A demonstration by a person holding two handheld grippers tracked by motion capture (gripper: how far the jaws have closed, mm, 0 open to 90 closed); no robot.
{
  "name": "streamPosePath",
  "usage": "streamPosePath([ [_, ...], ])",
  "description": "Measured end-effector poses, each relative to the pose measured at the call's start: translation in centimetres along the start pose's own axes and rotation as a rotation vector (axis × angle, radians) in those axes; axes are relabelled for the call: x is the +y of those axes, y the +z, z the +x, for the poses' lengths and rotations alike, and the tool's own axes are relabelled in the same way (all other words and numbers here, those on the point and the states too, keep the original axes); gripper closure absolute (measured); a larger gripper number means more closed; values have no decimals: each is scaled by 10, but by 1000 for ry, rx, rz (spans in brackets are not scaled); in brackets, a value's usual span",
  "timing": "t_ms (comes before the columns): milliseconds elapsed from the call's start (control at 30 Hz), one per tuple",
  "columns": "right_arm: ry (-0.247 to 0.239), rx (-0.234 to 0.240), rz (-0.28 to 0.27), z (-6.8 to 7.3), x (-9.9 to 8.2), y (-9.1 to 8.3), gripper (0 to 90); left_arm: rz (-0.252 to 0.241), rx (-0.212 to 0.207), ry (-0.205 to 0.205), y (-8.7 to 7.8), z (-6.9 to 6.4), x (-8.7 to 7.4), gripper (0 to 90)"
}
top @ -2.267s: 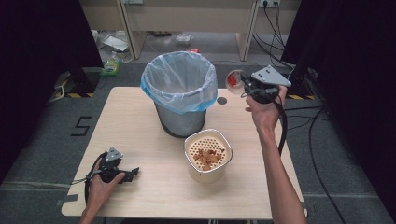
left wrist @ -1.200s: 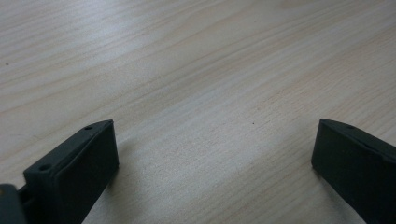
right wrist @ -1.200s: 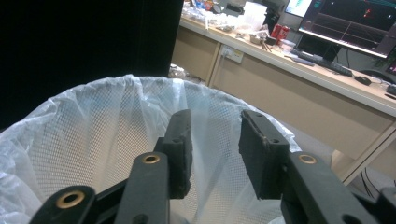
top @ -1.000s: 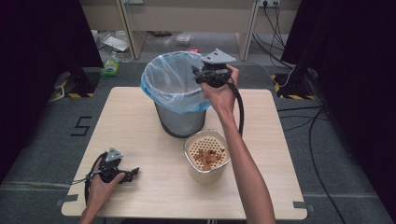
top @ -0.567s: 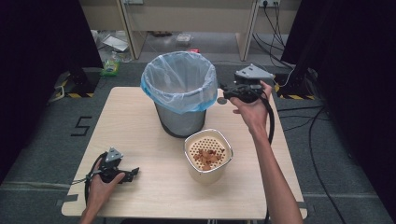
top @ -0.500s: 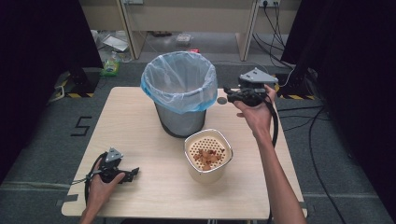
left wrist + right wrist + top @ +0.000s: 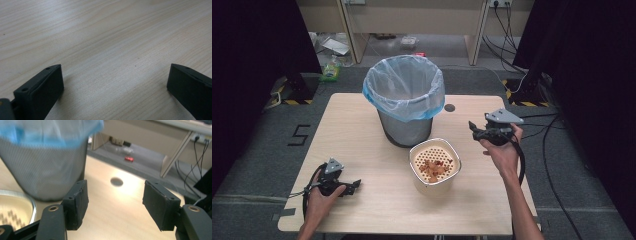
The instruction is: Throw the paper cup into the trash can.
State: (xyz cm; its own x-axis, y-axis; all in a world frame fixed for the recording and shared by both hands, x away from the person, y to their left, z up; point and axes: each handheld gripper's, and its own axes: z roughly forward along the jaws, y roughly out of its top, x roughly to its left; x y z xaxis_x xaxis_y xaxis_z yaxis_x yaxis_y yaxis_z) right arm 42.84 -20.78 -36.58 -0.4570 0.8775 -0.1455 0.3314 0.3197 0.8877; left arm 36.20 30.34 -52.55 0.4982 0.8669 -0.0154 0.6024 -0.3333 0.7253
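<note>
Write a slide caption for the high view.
Right gripper open beside the lined bin; left gripper rests on the table near the scrap-filled bowl.

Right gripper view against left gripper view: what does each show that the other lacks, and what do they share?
The right gripper view alone has the grey mesh waste bin with its blue plastic liner, the rim of the cream perforated bowl, a round dark hole in the tabletop and the floor beyond. The left gripper view alone offers a close look at the wood grain. Both share the pale wooden table and open black jaws with nothing between them: right gripper, left gripper.
</note>
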Motion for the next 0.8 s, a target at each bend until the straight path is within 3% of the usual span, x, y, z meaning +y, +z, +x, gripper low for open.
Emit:
streamPosePath([
  [33,0,0,0,0,0,0,372,0,0,0,0,0,0,0],
  [67,9,0,13,-1,-14,0,371,-1,-1,-1,0,0,0,0],
  [167,25,1,24,-1,-26,-1,370,-1,0,-1,0,0,0,0],
  [200,35,5,36,-1,-39,-1,364,0,0,0,0,0,0,0],
  [500,82,19,72,4,-80,0,356,0,0,0,0,0,0,0],
  [533,83,19,98,6,-90,3,353,0,0,0,0,0,0,0],
  [800,86,39,166,13,-115,5,342,-1,-2,-3,0,0,0,0],
])
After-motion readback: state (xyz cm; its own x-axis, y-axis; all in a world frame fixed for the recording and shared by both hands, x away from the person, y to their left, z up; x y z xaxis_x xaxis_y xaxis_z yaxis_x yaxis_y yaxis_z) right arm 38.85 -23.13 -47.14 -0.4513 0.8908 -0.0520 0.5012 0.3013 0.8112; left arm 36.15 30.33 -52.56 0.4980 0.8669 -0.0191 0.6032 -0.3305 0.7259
